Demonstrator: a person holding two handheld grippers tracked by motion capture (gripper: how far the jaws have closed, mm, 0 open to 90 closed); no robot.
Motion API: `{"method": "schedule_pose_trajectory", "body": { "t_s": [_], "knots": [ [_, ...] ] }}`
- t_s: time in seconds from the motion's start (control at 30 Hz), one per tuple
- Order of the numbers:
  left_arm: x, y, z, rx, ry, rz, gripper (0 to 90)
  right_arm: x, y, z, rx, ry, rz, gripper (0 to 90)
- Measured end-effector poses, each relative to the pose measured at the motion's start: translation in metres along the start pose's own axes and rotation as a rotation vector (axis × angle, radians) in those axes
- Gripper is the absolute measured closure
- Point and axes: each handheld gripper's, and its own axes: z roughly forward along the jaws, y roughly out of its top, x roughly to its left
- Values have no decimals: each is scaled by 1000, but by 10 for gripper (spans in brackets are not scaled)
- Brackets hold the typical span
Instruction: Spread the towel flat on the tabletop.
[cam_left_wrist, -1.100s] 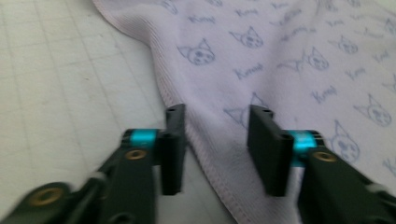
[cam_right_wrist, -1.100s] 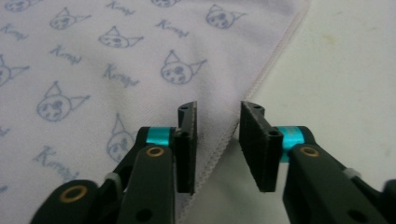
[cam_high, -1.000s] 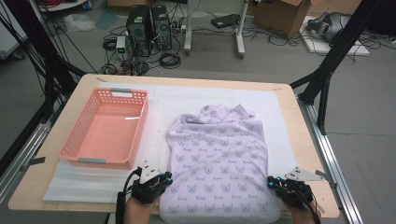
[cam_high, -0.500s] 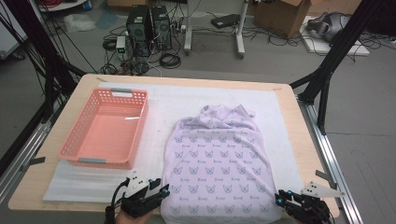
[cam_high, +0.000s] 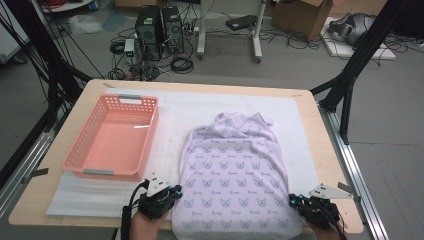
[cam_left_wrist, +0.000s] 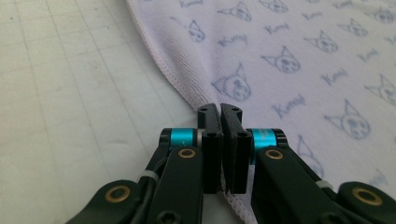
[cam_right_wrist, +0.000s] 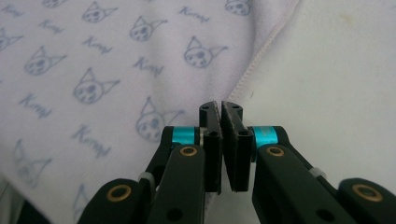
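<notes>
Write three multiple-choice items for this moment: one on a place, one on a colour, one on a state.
1. Where does the empty plastic lattice basket stand relative to the lilac cat-print cloth?
A. To its left
B. On top of it
C. To its right

2. What colour is the basket?
A. Blue
B. Salmon pink
C. Green

3. How do the left tongs stand?
A. Wide open above the basket
B. Shut at the cloth's hemmed edge
C. Clamped on the basket rim

Answers: 1 A, the high view shows the basket left of the cloth on the white foam mat. 2 B, its walls and floor are pink. 3 B, the left gripper view shows the jaws together on the hem; they have just closed.
</notes>
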Motion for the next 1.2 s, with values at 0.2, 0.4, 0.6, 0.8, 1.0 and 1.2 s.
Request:
{"method": "schedule_pose_trajectory", "body": {
  "t_s": [0.2, 0.4, 0.6, 0.8, 1.0, 1.2],
  "knots": [
    [-3, -19, -26, 0, -51, -11, 863, 6, -22, -28, 27, 41, -10, 879],
    [-2, -14, -29, -92, -66, -35, 589, 8, -20, -32, -11, 47, -13, 779],
    [5, -7, -23, -115, -53, -33, 529, 5, -6, -20, -50, 30, -9, 749],
    [17, 5, -15, -137, -55, -44, 503, 0, 3, -12, -62, 13, -11, 728],
    [27, 20, 3, -132, -79, -30, 489, -12, 13, -3, -86, -32, 23, 675],
    [39, 36, 22, -125, -100, -28, 465, -28, 26, 15, -81, -67, 42, 623]
  ]
}}
